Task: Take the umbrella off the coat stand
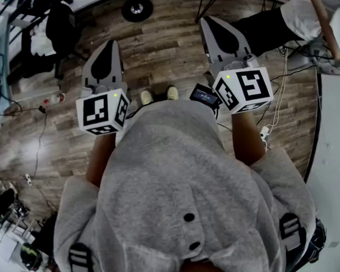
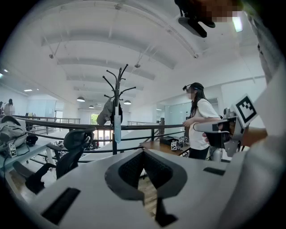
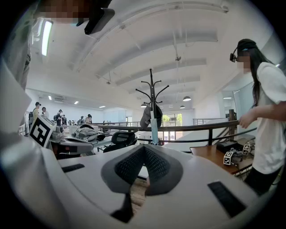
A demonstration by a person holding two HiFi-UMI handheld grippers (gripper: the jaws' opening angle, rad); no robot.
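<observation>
Judging from the scene, no part of the task is done yet. The slim pale blue folded umbrella [image 2: 117, 127] hangs straight down along the pole of the black metal branching coat stand [image 2: 117, 89], just right of a grey garment [image 2: 106, 114] hooked on the same stand. Both tools are well apart from the stand, which is across the room. The left gripper [image 2: 143, 154] and the right gripper [image 3: 144, 151] each have their jaws closed together on nothing, and both point roughly level toward the stand. What remains is to approach the stand, open a gripper, grasp the umbrella and lift it free.
</observation>
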